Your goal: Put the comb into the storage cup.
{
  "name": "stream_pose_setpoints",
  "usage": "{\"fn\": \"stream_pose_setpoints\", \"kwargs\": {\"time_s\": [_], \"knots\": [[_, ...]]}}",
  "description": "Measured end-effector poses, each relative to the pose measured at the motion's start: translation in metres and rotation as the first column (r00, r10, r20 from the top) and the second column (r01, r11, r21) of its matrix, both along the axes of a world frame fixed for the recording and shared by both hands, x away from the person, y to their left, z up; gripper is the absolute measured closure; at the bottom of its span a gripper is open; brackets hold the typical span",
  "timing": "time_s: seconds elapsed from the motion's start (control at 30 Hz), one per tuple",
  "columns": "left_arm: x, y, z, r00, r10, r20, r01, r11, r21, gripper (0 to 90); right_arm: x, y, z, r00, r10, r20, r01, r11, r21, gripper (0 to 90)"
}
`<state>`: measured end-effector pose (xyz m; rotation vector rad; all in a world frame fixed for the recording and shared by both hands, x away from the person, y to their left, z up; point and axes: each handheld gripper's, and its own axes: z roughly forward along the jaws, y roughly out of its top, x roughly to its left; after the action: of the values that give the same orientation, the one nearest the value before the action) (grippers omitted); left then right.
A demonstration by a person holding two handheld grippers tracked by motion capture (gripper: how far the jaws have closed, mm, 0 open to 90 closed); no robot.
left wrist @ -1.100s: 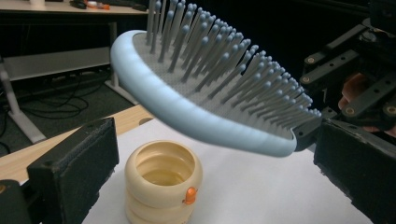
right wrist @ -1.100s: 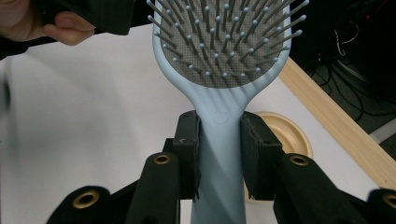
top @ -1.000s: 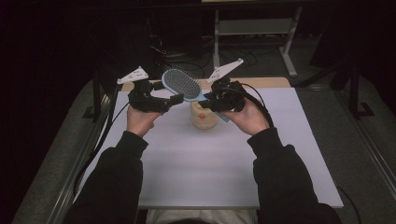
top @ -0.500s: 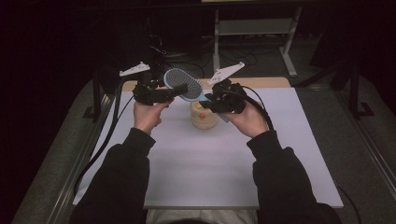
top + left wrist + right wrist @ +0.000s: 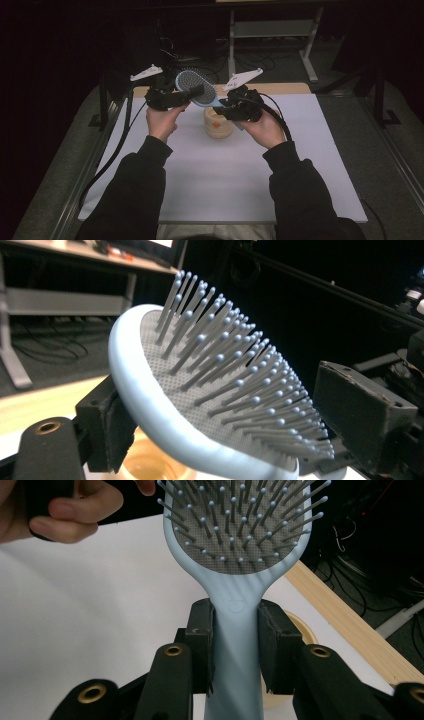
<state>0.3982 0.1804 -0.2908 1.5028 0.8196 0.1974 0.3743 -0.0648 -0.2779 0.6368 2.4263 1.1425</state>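
A light-blue hairbrush (image 5: 191, 83) with grey bristles is held up over the table, and my right gripper (image 5: 223, 103) is shut on its handle (image 5: 235, 645). The brush head (image 5: 240, 525) points away from that gripper. My left gripper (image 5: 196, 93) reaches in from the left with the brush head (image 5: 165, 405) between its jaws, which have just been closing. One pad (image 5: 112, 430) sits at the back rim and the other (image 5: 360, 415) stands at the bristle tips, without a clear squeeze. A tan wooden cup (image 5: 217, 125) stands on the mat under the brush.
A white mat (image 5: 225, 185) covers the table, and a wooden edge (image 5: 285, 88) shows behind it. A metal rack (image 5: 270, 30) and loose cables (image 5: 250, 62) lie on the dark floor beyond. Both forearms in black sleeves come in from the bottom.
My left gripper has shifted slightly right and its jaws have drawn in around the brush head. The right gripper and the handle have stayed put.
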Motion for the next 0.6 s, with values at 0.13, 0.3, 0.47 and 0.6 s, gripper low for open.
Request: {"fn": "stream_pose_setpoints", "kwargs": {"time_s": [0.13,0.3,0.47,0.6], "knots": [[-0.0006,-0.0035,0.0010,1.0000,0.002,-0.002,-0.002,0.9998,-0.019,21.7,-0.0013,0.0009,0.0016,0.9999,0.002,0.013,-0.003,0.9999,0.015,68.4],[0.0017,-0.0024,0.0004,0.9994,-0.006,-0.035,0.004,0.9972,-0.075,29.7,-0.0006,-0.0010,0.0021,0.9999,-0.004,0.013,0.004,0.9997,0.026,68.4],[0.0030,-0.0008,0.0012,0.9988,-0.006,-0.048,0.002,0.9957,-0.093,36.5,0.0012,0.0006,-0.0002,0.9998,-0.006,0.021,0.005,0.9994,0.033,68.4],[0.0029,-0.0001,0.0021,0.9988,-0.016,-0.045,0.012,0.9955,-0.094,41.9,0.0030,0.0024,-0.0029,0.9997,-0.006,0.023,0.005,0.9997,0.025,68.4]]}}
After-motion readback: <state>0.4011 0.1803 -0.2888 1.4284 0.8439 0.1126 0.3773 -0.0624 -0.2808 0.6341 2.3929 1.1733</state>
